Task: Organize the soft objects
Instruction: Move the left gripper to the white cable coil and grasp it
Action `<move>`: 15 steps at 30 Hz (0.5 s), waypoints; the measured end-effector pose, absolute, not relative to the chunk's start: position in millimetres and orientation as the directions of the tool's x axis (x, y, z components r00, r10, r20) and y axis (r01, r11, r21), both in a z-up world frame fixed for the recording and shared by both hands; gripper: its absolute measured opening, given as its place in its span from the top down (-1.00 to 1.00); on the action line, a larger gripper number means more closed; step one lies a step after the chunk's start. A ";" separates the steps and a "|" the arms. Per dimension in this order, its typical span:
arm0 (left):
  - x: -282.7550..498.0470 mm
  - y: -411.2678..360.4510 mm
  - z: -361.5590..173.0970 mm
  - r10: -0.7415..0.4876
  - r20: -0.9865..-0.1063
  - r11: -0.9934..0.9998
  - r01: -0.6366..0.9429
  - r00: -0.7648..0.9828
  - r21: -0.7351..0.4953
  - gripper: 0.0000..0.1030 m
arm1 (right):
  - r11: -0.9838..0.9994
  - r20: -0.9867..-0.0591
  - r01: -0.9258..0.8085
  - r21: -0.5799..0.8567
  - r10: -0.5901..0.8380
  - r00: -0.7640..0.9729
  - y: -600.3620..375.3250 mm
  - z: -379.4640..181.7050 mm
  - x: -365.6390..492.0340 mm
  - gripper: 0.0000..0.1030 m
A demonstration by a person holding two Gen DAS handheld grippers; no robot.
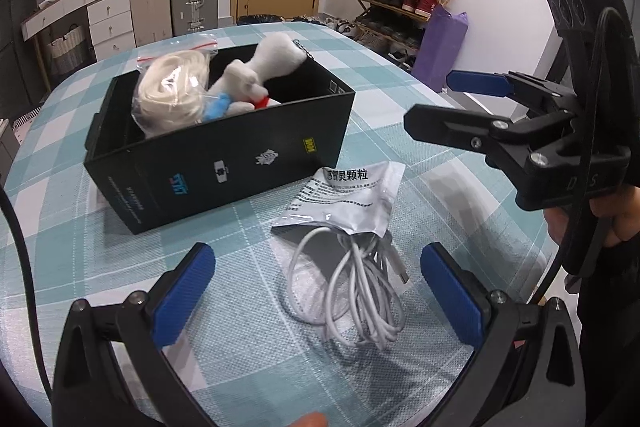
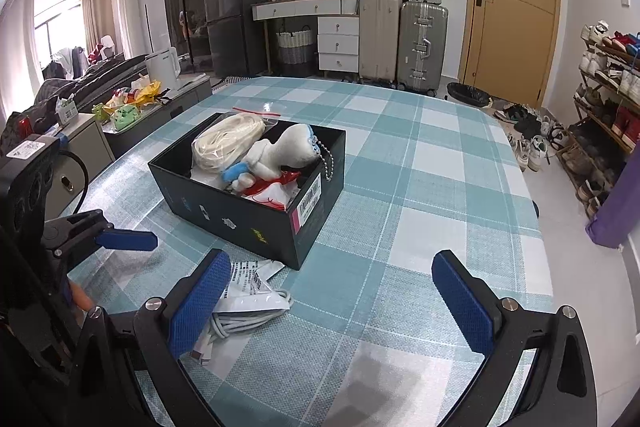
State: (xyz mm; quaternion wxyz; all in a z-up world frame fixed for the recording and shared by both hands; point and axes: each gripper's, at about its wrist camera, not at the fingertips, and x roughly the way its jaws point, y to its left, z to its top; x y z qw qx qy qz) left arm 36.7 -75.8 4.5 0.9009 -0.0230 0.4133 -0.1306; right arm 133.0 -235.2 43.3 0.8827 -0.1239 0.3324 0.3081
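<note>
A black box (image 1: 224,163) stands on the checked tablecloth and also shows in the right wrist view (image 2: 256,223). In it lie a white plush toy (image 1: 260,75) and a clear bag of cream cord (image 1: 172,91). A coiled white cable (image 1: 356,287) lies in front of the box, partly in a white printed pouch (image 1: 348,199). My left gripper (image 1: 320,303) is open, its fingers either side of the cable, above it. My right gripper (image 2: 332,303) is open and empty over bare cloth; it shows at the right in the left wrist view (image 1: 432,103).
The table (image 2: 440,167) has a rounded edge. Suitcases (image 2: 400,43), a drawer unit and a door stand behind it. A shoe rack (image 2: 608,99) and a purple bag (image 1: 440,47) stand to the right. A low cabinet with clutter stands to the left.
</note>
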 end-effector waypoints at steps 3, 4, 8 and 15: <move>38.8 -78.5 1.8 -0.261 -0.745 0.963 0.220 0.614 -0.155 -1.00 | 0.775 -0.665 -0.633 -0.005 0.470 0.580 -234.1 42.2 132.9 -0.99; 39.6 -79.2 1.0 -0.263 -0.746 0.962 0.222 0.612 -0.158 -1.00 | 0.774 -0.666 -0.633 -0.005 0.470 0.580 -233.7 41.9 132.8 -0.99; 42.3 -83.2 -3.2 -0.271 -0.752 0.960 0.224 0.601 -0.167 -1.00 | 0.778 -0.671 -0.628 -0.007 0.462 0.580 -233.5 40.2 134.4 -0.99; 51.1 -86.8 -9.3 -0.273 -0.770 0.960 0.213 0.577 -0.181 -0.98 | 0.785 -0.674 -0.619 -0.001 0.457 0.581 -234.7 38.9 136.7 -0.99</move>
